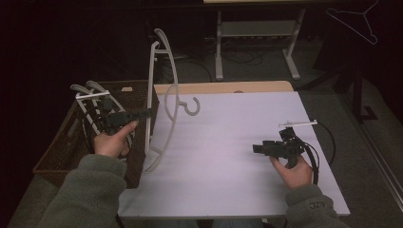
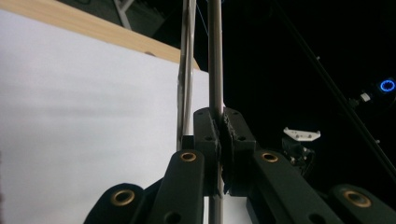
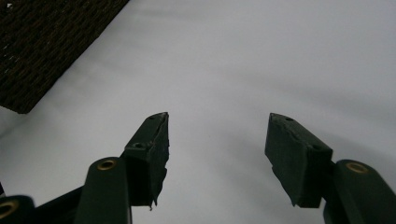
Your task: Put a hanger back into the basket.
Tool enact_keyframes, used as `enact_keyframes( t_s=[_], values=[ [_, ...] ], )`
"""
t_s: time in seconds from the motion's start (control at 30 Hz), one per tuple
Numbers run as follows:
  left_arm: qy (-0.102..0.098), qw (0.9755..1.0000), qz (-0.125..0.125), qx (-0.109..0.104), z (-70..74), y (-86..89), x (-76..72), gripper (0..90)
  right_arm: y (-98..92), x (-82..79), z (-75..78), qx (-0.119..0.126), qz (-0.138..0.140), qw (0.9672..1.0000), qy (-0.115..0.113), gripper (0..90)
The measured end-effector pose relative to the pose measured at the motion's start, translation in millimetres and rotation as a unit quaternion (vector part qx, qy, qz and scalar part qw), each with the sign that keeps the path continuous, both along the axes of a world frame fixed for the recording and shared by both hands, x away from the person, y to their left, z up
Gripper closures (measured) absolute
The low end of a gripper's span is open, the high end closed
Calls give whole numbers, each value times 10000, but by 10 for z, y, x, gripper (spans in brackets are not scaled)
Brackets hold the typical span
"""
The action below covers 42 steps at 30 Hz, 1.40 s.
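Observation:
A pale plastic clothes hanger (image 1: 164,95) stands on end at the left edge of the white table (image 1: 228,185), its hook (image 1: 191,107) pointing right. My left gripper (image 1: 146,114) is shut on the hanger's straight bar, which is upright. In the left gripper view the bar (image 2: 215,56) runs up between the closed pads of the left gripper (image 2: 221,116). My right gripper (image 1: 256,148) hovers low over the table's right part, pointing left. In the right gripper view the right gripper (image 3: 217,126) is open, with bare white table between its fingers.
A brown woven basket (image 1: 62,142) stands left of the table with more hangers (image 1: 90,92) in it; its corner (image 3: 46,42) is in the right gripper view. A wire hanger (image 1: 356,21) hangs at the back right. Another table's legs (image 1: 256,42) stand behind.

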<state>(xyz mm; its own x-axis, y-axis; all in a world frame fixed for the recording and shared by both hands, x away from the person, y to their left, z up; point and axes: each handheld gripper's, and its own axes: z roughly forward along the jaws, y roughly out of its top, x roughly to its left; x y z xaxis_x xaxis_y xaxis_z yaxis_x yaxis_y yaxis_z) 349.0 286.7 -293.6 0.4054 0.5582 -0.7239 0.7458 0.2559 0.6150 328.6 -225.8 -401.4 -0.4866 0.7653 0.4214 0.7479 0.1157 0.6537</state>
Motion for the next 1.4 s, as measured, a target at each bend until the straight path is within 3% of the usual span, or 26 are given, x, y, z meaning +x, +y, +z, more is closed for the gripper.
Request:
enact_keyframes(
  t_s=[0.5,0.87,1.4],
  values=[
    [-63,9984,570,-4,174,536,-4,858,-83,-13,-27,-28,-84,9999,51,366],
    [-132,9931,1164,-26,267,1025,-26,858,-94,-6,-56,-27,-119,9999,111,351],
    [155,9823,1865,-32,-111,1381,-10,857,-113,-15,-73,-2,-119,9998,152,347]
  ],
)
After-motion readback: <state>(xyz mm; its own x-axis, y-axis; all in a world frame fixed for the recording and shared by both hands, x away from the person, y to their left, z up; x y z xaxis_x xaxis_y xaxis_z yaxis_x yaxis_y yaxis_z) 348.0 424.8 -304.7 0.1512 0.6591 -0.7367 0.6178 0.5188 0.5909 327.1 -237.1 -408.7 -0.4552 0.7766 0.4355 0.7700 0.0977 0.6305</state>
